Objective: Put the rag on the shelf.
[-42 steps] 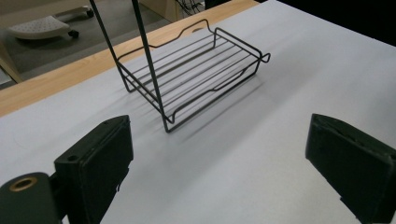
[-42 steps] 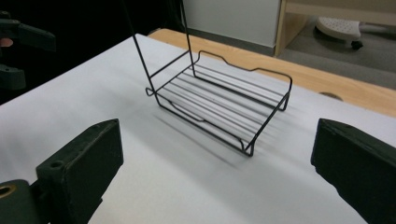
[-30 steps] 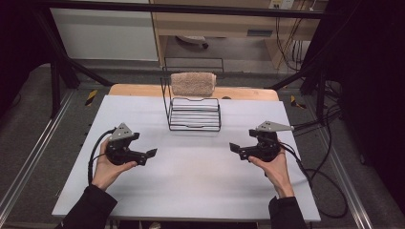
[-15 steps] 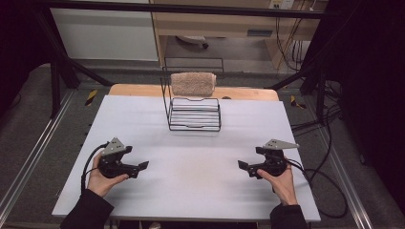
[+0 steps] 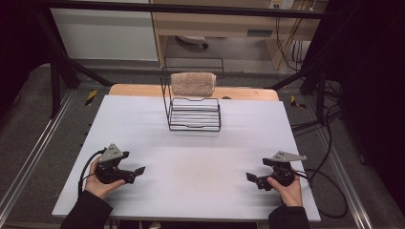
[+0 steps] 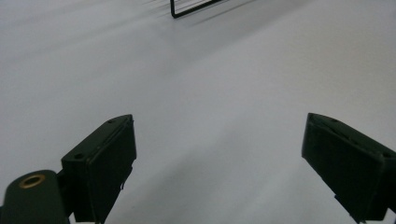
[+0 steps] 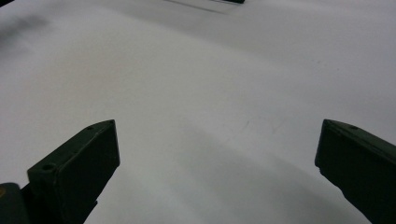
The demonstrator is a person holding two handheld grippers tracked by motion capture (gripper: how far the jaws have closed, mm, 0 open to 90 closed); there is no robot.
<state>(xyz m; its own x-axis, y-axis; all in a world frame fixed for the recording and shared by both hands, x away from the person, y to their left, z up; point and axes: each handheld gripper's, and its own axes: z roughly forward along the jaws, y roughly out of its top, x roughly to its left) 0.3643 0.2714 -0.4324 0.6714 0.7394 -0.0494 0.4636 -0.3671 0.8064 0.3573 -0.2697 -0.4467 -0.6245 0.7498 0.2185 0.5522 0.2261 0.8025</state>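
Note:
A black wire rack [image 5: 193, 114] stands at the back middle of the white table [image 5: 191, 157]. A rolled tan towel [image 5: 192, 83] rests on the rack's tall back rim. My left gripper [image 5: 137, 171] lies low at the near left, held by a hand and pointing right. Its jaws stand wide apart in the left gripper view [image 6: 219, 163], with bare table between them. My right gripper [image 5: 250, 178] sits at the near right, pointing left, also open [image 7: 215, 168] over bare table. Both are far from the rack, whose corner [image 6: 191, 7] shows at the top edge.
A wooden board [image 5: 143, 90] juts out behind the table's far edge. Black cables [image 5: 329, 186] trail off the right side. Metal rails [image 5: 28, 157] and dark frame posts flank the table on grey floor.
Both grippers have drawn back toward the table's near edge and slightly outward, away from the rack. Rack and towel have not moved.

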